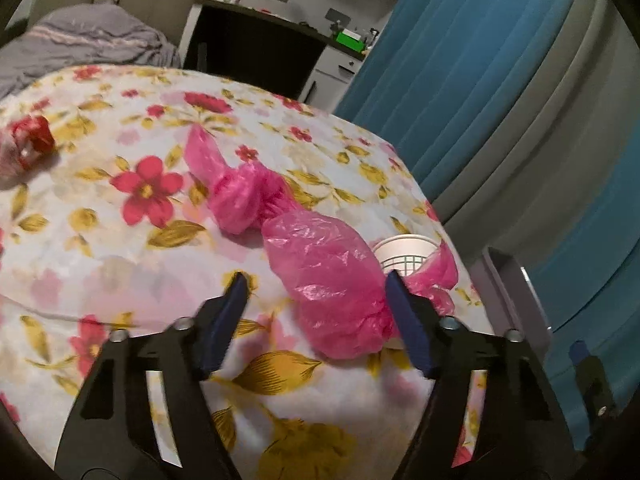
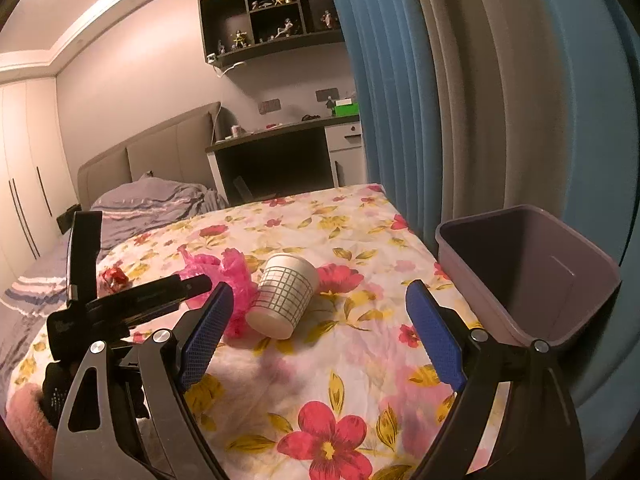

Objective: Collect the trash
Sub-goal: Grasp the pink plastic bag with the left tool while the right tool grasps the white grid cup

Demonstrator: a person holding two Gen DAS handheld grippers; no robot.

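Note:
A crumpled pink plastic bag [image 1: 332,280] lies on the floral bedspread [image 1: 120,240], and a second pink bunch [image 1: 244,196] trails behind it. My left gripper [image 1: 315,280] straddles the near bunch. Its right pad touches the plastic, its left pad stands clear, so it is open. A white paper cup with a green grid [image 1: 404,256] lies on its side just behind the bag. In the right wrist view the cup [image 2: 286,294] sits ahead of my open, empty right gripper [image 2: 319,288], with the pink bag [image 2: 236,276] to its left. A red wrapper [image 1: 34,136] lies far left.
A grey-lilac bin [image 2: 528,276] stands open at the bed's right edge, against blue and grey curtains [image 2: 392,120]. A rumpled grey duvet [image 2: 160,200] covers the head of the bed. A dark desk [image 2: 280,152] stands beyond it.

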